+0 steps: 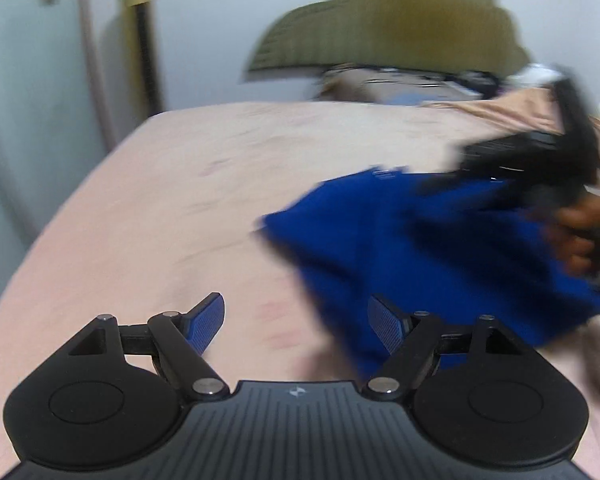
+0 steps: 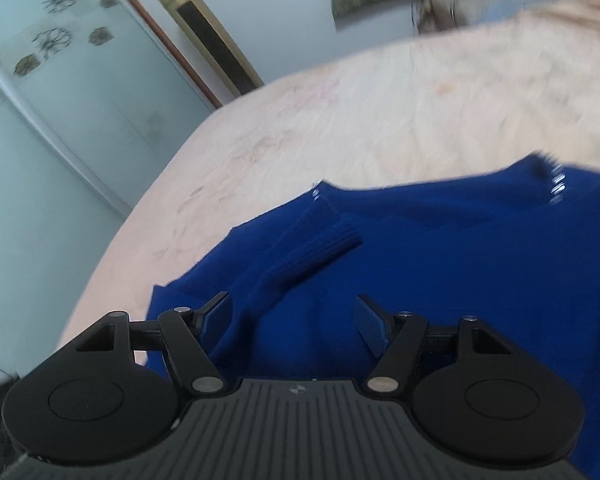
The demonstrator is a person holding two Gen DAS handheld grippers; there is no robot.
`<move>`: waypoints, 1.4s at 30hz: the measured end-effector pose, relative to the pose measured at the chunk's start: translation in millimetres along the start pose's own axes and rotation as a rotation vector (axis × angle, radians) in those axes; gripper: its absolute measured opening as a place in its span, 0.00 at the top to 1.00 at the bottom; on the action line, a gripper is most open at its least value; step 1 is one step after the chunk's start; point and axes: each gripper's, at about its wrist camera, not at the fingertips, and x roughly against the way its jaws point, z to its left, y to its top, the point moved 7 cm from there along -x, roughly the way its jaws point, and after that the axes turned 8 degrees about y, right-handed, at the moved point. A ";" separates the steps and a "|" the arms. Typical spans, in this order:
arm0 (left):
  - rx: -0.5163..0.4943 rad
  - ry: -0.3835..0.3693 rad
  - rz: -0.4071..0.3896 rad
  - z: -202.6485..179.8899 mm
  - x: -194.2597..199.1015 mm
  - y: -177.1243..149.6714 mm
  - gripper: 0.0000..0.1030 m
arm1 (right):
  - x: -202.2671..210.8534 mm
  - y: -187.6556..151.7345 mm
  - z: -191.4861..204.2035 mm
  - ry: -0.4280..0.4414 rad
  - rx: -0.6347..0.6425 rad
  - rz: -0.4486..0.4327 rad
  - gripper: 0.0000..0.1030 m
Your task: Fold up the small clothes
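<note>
A small royal-blue knitted sweater (image 1: pixel 420 248) lies bunched on the pink bed sheet (image 1: pixel 220 184). My left gripper (image 1: pixel 296 324) is open over bare sheet, with the sweater's near-left edge just beside its right finger. In the left wrist view the right gripper (image 1: pixel 540 160) and the hand holding it hover blurred over the sweater's far right side. In the right wrist view my right gripper (image 2: pixel 294 320) stands open above the sweater (image 2: pixel 440 264), nothing pressed between its pads. A ribbed cuff (image 2: pixel 320 228) lies folded across the sweater's body.
An olive quilted pillow (image 1: pixel 392 28) and a pile of peach cloth and mixed clothes (image 1: pixel 480 108) sit at the bed's far end. A frosted glass door (image 2: pixel 40 100) and a gold-and-black post (image 2: pixel 212 36) stand left of the bed.
</note>
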 end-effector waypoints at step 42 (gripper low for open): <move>0.082 0.071 0.136 0.8 -31.5 -24.3 0.23 | 4.1 -20.8 29.9 -0.054 0.059 0.040 0.25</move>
